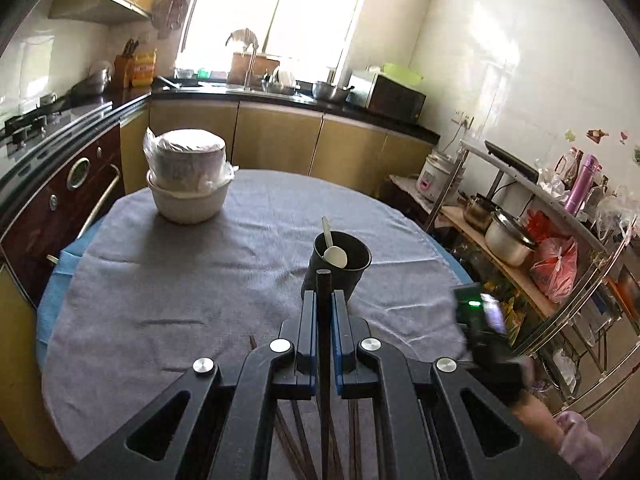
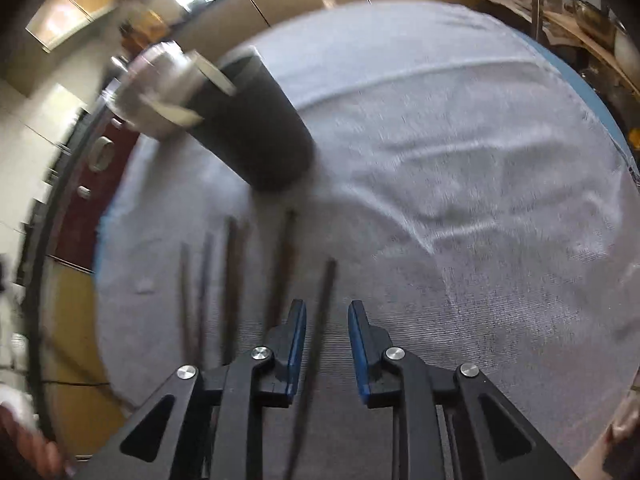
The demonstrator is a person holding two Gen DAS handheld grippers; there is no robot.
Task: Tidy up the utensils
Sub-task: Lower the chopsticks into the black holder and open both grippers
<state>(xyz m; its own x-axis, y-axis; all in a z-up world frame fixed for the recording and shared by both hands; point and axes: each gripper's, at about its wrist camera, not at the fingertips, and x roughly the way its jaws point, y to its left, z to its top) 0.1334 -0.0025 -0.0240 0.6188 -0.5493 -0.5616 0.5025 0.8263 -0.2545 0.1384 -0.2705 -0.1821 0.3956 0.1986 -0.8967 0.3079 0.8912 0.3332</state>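
Chopstick (image 1: pixel 323 312) sat clamped between the closed jaws of the left hand-held gripper (image 1: pixel 324 300), long axis running straight along the fingers and pointing forward at the black cup (image 1: pixel 338 266). That was the relation that mattered: cup stood directly ahead of the held tip, just beyond it, upright on the grey cloth (image 1: pixel 160 280) over the counter, with a white spoon (image 1: pixel 334 254) already leaning inside. By my read the left side was the nearer one to the cup and only needed to raise the stick and tip it into the cup's mouth. Right hand-held gripper (image 2: pixel 327 312) was spread open, grasping nothing, hovering low over a loose chopstick (image 2: pixel 320 320) that lay lengthwise between its jaws, roughly parallel to the fingers; I couldn't tell whether the pads touched it. More loose chopsticks (image 2: pixel 230 280) lay side by side to its left on the cloth, all pointing toward the cup (image 2: pixel 256 128). Left wrist view showed the spoon, the cup's open mouth and the stacked bowls (image 1: pixel 188 176) at the far-left of the counter; it hid most of the loose sticks under the gripper body. Right wrist view showed that row clearly but was motion-blurred, and gave only the cup's side wall, not its opening.
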